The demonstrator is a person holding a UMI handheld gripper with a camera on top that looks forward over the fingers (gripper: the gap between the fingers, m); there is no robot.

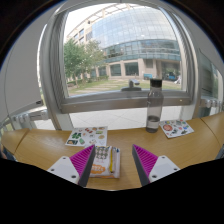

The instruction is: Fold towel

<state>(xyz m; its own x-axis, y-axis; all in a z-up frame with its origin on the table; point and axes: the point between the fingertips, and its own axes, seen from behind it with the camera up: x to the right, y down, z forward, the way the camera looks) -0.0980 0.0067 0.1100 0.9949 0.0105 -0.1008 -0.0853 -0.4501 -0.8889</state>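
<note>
No towel shows in the gripper view. My gripper (114, 166) is open and holds nothing; its magenta pads (83, 162) stand wide apart above a wooden table (130, 140). A small booklet with a patterned cover (104, 160) lies flat on the table, just ahead of the fingers and nearer the left one, with a gap at either side.
A colourful printed sheet (88, 136) lies beyond the left finger and another (177, 128) at the far right. A tall grey bottle (153, 108) stands by the window sill. White papers lie by each finger (64, 168) (162, 168). A big window (120, 55) backs the table.
</note>
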